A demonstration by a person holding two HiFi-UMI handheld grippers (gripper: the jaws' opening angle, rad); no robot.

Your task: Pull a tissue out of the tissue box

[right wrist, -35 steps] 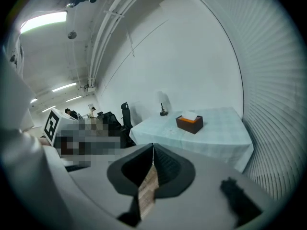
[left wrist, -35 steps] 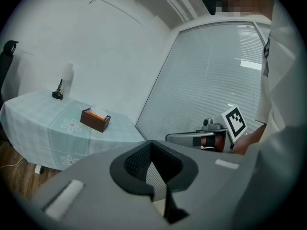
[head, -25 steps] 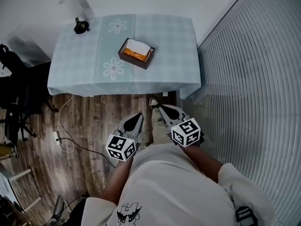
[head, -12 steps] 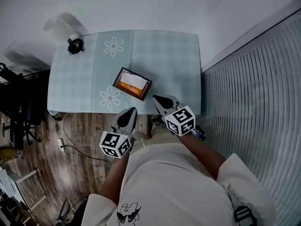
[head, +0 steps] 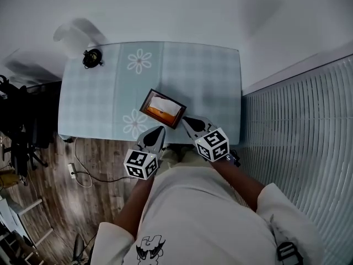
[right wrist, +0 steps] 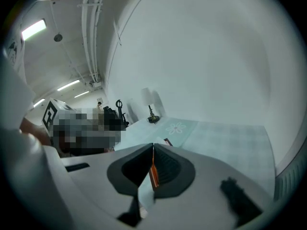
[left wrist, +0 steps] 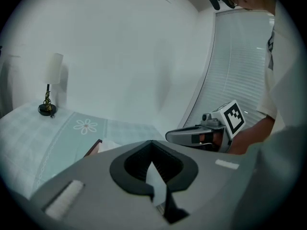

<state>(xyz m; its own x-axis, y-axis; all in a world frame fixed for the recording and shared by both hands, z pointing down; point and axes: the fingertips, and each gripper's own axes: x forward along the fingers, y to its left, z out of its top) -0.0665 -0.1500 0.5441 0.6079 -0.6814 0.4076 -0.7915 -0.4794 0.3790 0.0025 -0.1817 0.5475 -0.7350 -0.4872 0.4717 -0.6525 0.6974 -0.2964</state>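
A brown tissue box (head: 162, 112) holding a white tissue (head: 165, 104) lies near the front edge of a table (head: 209, 81) covered by a pale blue checked cloth. In the head view my left gripper (head: 160, 130) is shut and empty, its tip just short of the box's near left corner. The right gripper (head: 185, 119) is shut and empty too, its tip close to the box's near right corner. A corner of the box (left wrist: 94, 146) peeks out beyond my left gripper (left wrist: 152, 142) in the left gripper view. In the right gripper view, only a sliver of box (right wrist: 167, 141) clears my right gripper (right wrist: 153, 145).
A small black table lamp (head: 91, 57) stands at the table's far left corner. White slatted blinds (head: 298, 126) run along the right side. A dark chair (head: 16, 120) stands left of the table, and a cable (head: 83, 167) lies on the wooden floor.
The person has stepped up to the table. Both grippers moved forward from over the floor to the table's near edge, beside the tissue box. Both stayed shut.
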